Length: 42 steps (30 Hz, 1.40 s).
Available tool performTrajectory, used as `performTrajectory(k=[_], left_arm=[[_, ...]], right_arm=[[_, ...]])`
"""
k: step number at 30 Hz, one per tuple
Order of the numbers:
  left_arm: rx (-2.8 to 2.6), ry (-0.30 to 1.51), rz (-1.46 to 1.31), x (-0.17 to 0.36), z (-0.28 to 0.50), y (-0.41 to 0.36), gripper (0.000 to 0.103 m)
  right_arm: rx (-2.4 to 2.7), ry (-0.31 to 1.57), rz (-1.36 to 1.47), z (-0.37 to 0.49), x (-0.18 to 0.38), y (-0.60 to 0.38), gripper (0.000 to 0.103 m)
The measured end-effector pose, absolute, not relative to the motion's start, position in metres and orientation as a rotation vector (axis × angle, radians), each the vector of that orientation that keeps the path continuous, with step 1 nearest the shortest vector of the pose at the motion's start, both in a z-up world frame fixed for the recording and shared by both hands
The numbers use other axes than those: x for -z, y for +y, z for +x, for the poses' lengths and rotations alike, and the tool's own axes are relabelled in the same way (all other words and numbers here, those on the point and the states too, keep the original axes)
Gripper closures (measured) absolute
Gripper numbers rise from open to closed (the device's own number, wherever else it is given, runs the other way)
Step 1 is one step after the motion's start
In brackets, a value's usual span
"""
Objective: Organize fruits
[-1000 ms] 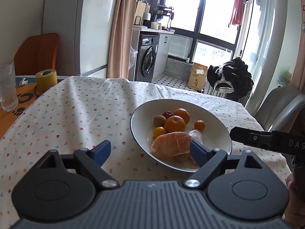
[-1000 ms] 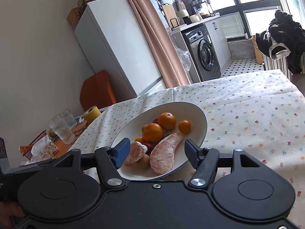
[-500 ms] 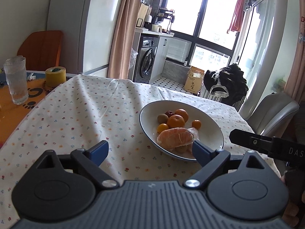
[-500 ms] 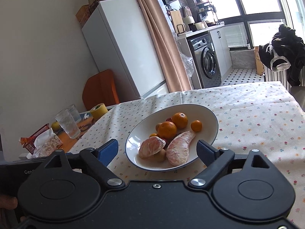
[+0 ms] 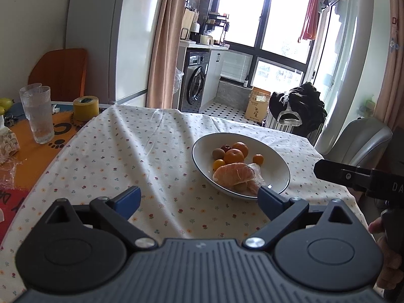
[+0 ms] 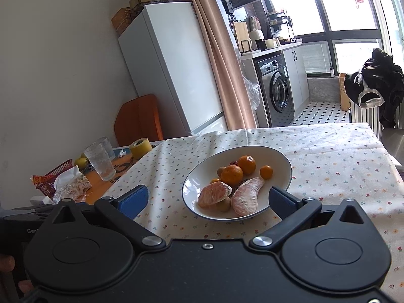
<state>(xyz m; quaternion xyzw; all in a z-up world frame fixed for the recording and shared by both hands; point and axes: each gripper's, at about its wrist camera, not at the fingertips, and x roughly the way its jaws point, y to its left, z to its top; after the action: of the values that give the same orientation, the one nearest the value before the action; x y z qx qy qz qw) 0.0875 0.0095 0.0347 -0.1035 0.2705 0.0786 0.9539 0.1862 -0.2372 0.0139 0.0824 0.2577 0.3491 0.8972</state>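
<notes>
A white bowl with a dark rim (image 5: 280, 169) (image 6: 280, 156) sits on the flowered tablecloth. It holds two peeled pomelo pieces (image 5: 233, 174) (image 6: 214, 197), two mandarins (image 5: 234, 156) (image 6: 231, 175), a small kumquat (image 5: 258, 159) (image 6: 266, 172), a kiwi (image 5: 218, 153) and a dark red fruit (image 5: 225, 148). My left gripper (image 5: 199, 200) hovers open above the cloth, near and left of the bowl, with nothing between its fingers. My right gripper (image 6: 208, 200) is open too, nothing in it, with the bowl's near rim seen between its fingers. Its black body (image 5: 358, 179) shows at the right edge of the left wrist view.
At the table's left stand a water glass (image 5: 39, 115) (image 6: 99, 160), a yellow tape roll (image 5: 85, 108) (image 6: 140, 148), a red basket (image 6: 54, 179) with a wrapper, and a green fruit (image 6: 81, 162). An orange chair (image 5: 60, 73) stands behind, a grey chair (image 5: 353, 139) to the right.
Both grippers have drawn back and up from the bowl, which now looks smaller and farther. Both stay open. The fruit in the bowl has not moved.
</notes>
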Motion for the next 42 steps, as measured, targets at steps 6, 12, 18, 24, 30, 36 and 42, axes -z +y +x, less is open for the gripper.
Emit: performTrajectory(k=[6,12,18,24,30,36,42], left_arm=[[-0.142,0.552,-0.223,-0.047,0.07,0.007,0.001],[-0.11,0.533,-0.222,-0.063,0.055,0.004,0.0],[-0.092,0.531,-0.215,-0.072,0.044,0.002,0.0],[-0.075,0.523,-0.201,-0.083,0.031,0.002,0.0],[-0.071,0.517,-0.189,-0.094,0.023,0.001,0.0],[-0.063,0.516,-0.176,-0.097,0.021,-0.003,0.0],[-0.061,0.515,-0.166,-0.097,0.019,-0.003,0.0]], right_arm=[[-0.731,0.518,0.142,0.168,-0.029,-0.241,0.0],[-0.747,0.519,0.111,0.151,-0.045,-0.244,0.0],[-0.771,0.54,0.105,0.139,-0.053,-0.25,0.0],[-0.802,0.561,0.092,0.127,-0.058,-0.26,0.0],[-0.824,0.547,0.11,0.12,-0.07,-0.27,0.0],[-0.834,0.541,0.106,0.117,-0.075,-0.276,0.0],[-0.832,0.525,0.089,0.114,-0.077,-0.275,0.0]])
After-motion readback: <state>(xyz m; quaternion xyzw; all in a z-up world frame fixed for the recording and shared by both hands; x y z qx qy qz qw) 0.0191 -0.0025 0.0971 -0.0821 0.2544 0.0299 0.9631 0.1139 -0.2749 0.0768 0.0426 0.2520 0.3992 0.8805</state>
